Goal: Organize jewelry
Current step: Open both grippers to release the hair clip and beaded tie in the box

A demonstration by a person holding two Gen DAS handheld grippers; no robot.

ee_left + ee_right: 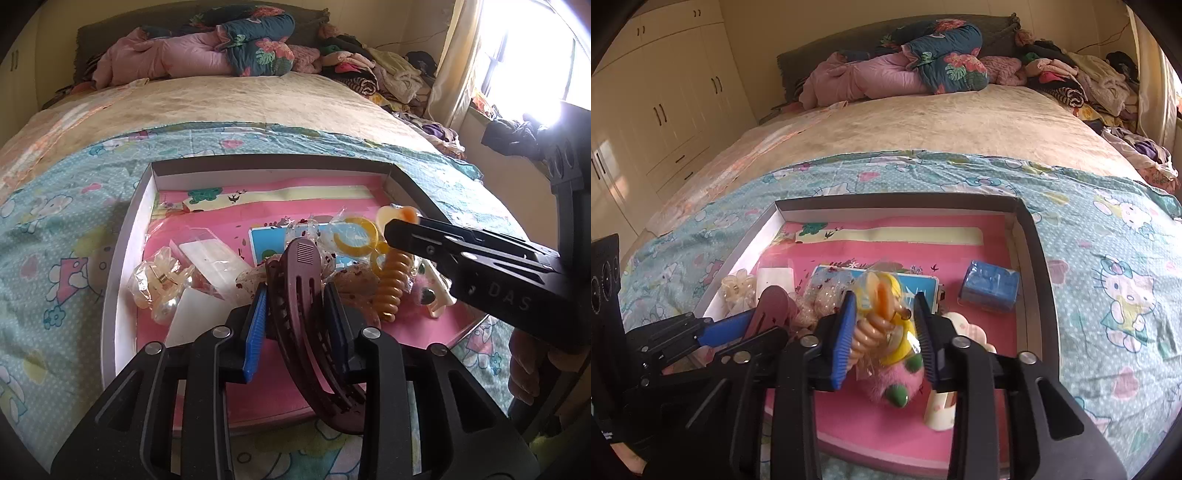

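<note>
While I hold the left gripper [295, 317] above the near half of the shallow white-walled cardboard box lid with its pink lining [147, 206], its blue pads are clamped on the long curved maroon plastic banana hair clip [299, 291], taken at about mid-length. The clip is stiff and light, with fine teeth that could snap, so the broad spine is the place to hold. The right gripper [886, 332] hangs over the same lid nearer its right wall, jaws partly apart around a bundle in crinkly clear wrap: an orange spiral hair tie [868, 332] and yellow plastic rings [897, 325] (slippery film; I'd pinch the coil itself). I cannot tell whether the pads press it. Only the right wrist view shows the blue ribbed block [990, 290] by the lid's right wall and the pink plush ball [897, 384]; only the left shows the clear claw clip [162, 284] by the left wall.
</note>
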